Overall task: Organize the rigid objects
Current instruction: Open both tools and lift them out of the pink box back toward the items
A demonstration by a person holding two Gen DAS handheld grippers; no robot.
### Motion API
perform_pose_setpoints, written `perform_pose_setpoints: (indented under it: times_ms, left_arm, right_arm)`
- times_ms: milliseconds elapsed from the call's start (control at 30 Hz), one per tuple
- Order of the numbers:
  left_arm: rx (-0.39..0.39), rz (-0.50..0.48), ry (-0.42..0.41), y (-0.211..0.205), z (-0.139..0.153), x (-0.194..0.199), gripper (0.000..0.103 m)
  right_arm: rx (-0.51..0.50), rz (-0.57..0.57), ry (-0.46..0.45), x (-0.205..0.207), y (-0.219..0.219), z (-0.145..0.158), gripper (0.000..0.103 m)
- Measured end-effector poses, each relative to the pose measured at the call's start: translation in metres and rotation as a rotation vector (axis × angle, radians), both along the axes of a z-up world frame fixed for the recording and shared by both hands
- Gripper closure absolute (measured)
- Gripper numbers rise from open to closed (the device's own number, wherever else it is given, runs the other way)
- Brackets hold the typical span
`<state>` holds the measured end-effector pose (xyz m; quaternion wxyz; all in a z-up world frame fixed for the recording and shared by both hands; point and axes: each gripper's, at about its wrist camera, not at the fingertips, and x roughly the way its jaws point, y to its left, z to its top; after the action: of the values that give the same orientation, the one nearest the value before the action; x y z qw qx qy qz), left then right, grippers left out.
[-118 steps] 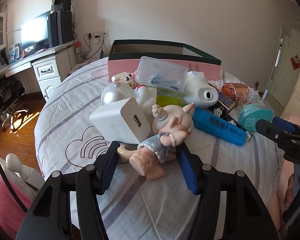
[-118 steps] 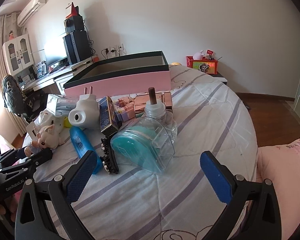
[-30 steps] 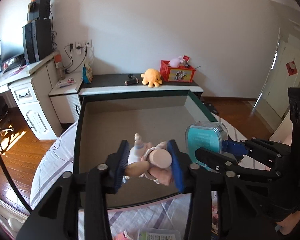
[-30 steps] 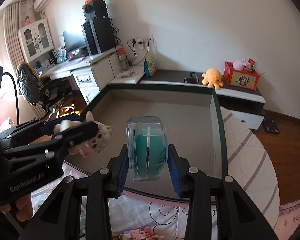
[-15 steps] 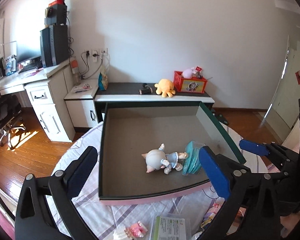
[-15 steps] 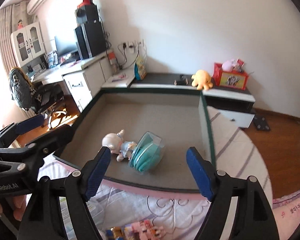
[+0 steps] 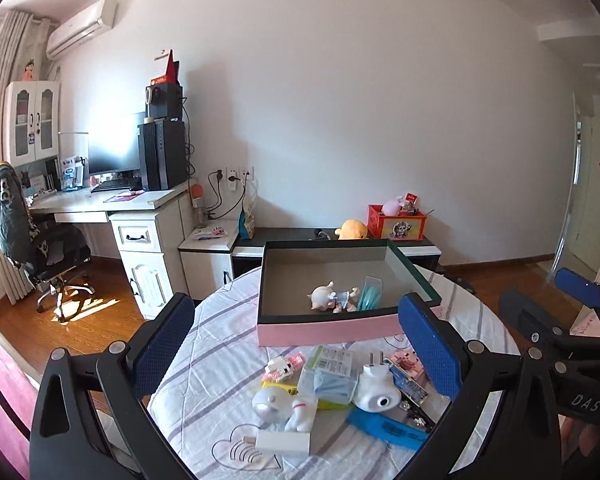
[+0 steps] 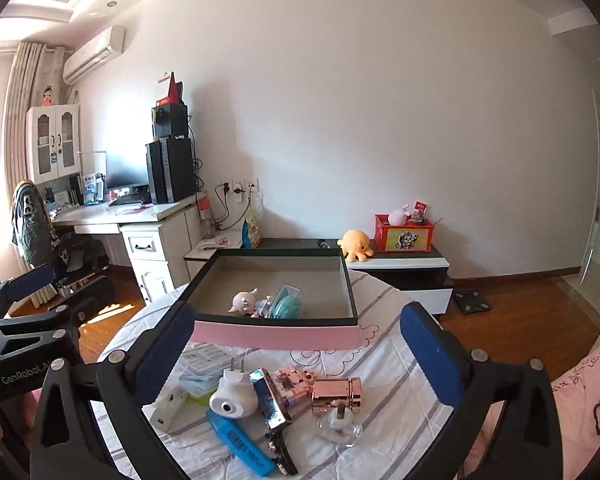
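Two things are seen lying inside the pink box (image 7: 327, 330) with its dark green rim: a small pig doll (image 7: 327, 297) on its side and, just beside it on the right, a clear case with a teal insert (image 7: 369, 293), tilted against the doll. The box is set on a bed (image 7: 220, 328) covered by a white sheet with purple stripes.

Nearer the cameras than the box, a loose pile is spread on the sheet: a white plug-in device (image 8: 233, 397), a blue bar-coded tube (image 8: 240, 441), a rose-gold cylinder (image 8: 338, 395), a clear glass bottle (image 8: 337, 424), a black hair clip (image 8: 278, 449), a pink brick-built toy (image 8: 292, 382), a packet of masks (image 7: 327, 380), a white astronaut figure (image 7: 284, 406) and a white charger block (image 7: 283, 443).

The left gripper (image 7: 296, 348) is held back from the box with its jaws spread wide and nothing between them. The right gripper (image 8: 298, 350) is likewise held before the box; its jaws are opening, wide apart, with nothing grasped.
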<state>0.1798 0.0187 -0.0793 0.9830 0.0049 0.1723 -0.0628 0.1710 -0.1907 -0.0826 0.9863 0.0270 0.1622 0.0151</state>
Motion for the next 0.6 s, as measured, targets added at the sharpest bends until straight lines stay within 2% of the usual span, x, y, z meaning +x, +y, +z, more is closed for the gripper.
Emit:
perform_pose_setpoints:
  times_ms: [100, 300, 600]
  left_arm:
    - [0.021, 0.025, -0.037, -0.002, 0.004, -0.029, 0.000]
    - [0.013, 0.033, -0.092, -0.002, 0.011, -0.075, 0.000]
    - [0.007, 0.044, -0.129, 0.000, 0.020, -0.111, 0.000]
  right_arm:
    - [-0.008, -0.009, -0.022, -0.026, 0.004, 0.007, 0.000]
    - [-0.016, -0.019, -0.066, -0.070, 0.010, 0.015, 0.000]
    - [-0.024, -0.033, -0.111, -0.118, 0.011, 0.023, 0.000]
